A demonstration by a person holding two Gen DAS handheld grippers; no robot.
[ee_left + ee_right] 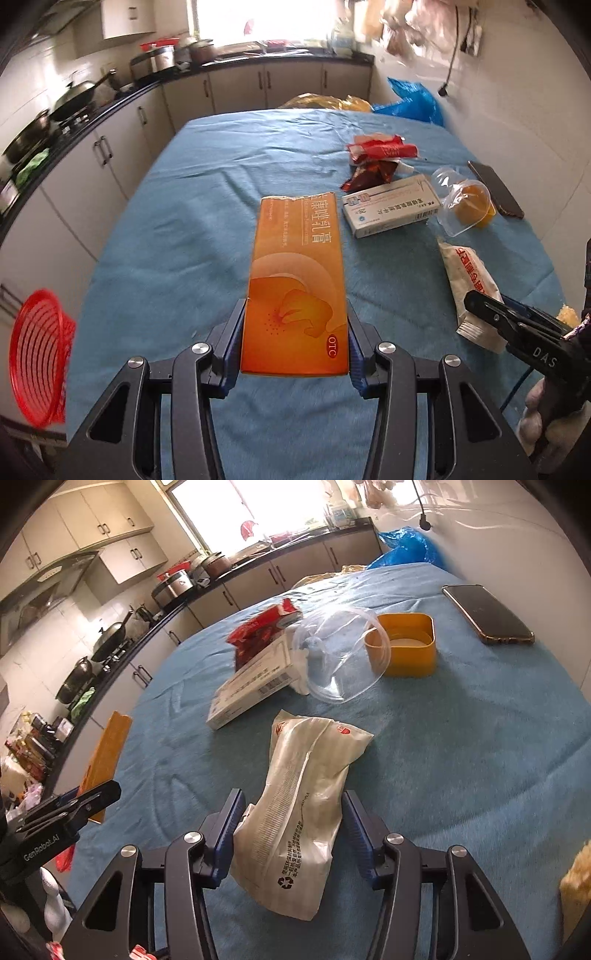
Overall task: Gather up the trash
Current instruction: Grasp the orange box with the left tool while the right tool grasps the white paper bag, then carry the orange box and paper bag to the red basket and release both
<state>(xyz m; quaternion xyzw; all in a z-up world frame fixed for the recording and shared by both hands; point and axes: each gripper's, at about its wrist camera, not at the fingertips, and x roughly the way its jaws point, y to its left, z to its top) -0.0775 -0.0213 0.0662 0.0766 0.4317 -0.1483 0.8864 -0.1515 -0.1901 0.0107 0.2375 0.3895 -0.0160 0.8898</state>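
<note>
My left gripper (297, 325) is shut on an orange medicine box (297, 280) and holds it flat above the blue tablecloth (177, 236). My right gripper (293, 812) is shut on a white plastic wrapper (299, 794), which hangs between its pads; it also shows in the left wrist view (469, 284). On the table lie a white medicine box (389, 210), red snack wrappers (380, 155), a clear plastic lid (340, 653) and a yellow tub (406, 646). The orange box shows at the left of the right wrist view (105, 760).
A red mesh basket (37, 354) stands on the floor left of the table. A phone (487, 614) lies at the table's far right. Blue plastic bag (413, 99) and yellow bag (325, 101) lie beyond the far edge. Kitchen counter with pans runs along the left.
</note>
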